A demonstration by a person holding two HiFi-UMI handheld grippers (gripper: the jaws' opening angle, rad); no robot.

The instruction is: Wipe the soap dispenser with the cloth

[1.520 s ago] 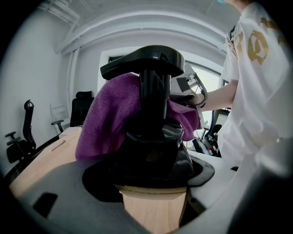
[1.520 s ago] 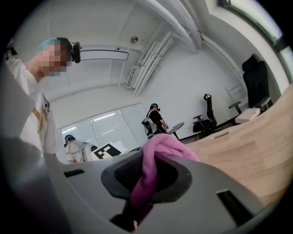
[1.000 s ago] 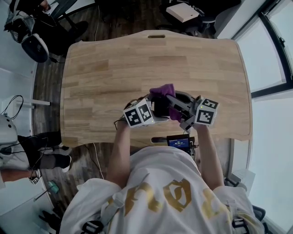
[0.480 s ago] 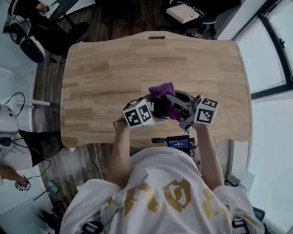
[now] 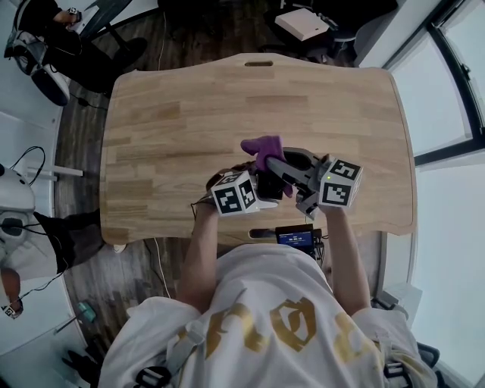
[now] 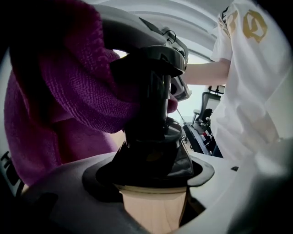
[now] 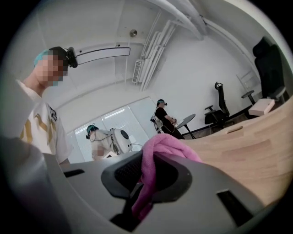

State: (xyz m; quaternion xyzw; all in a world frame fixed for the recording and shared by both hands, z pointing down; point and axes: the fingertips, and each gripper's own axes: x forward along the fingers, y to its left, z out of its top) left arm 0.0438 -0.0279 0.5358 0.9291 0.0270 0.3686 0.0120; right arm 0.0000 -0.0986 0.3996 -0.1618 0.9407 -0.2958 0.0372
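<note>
In the head view both grippers meet near the front middle of the wooden table (image 5: 167, 129). My left gripper (image 5: 262, 198) is shut on the soap dispenser (image 5: 267, 183), a dark pump bottle held off the table. The left gripper view has its black pump and pale body (image 6: 153, 137) between the grey jaws of the left gripper (image 6: 151, 176). My right gripper (image 5: 275, 161) is shut on the purple cloth (image 5: 263, 145), which lies against the pump head as a purple knit mass (image 6: 68, 91). In the right gripper view the cloth (image 7: 162, 148) is pinched in the right gripper (image 7: 146, 180).
A small dark device with a lit screen (image 5: 295, 236) sits at the table's front edge by the person's torso. Other people (image 7: 103, 141) stand in the room beyond. A white box (image 5: 301, 20) and chairs lie past the far edge.
The cloth and right gripper tip have shifted a little left and farther away along the dispenser top. The left gripper's marker cube has moved slightly right and nearer.
</note>
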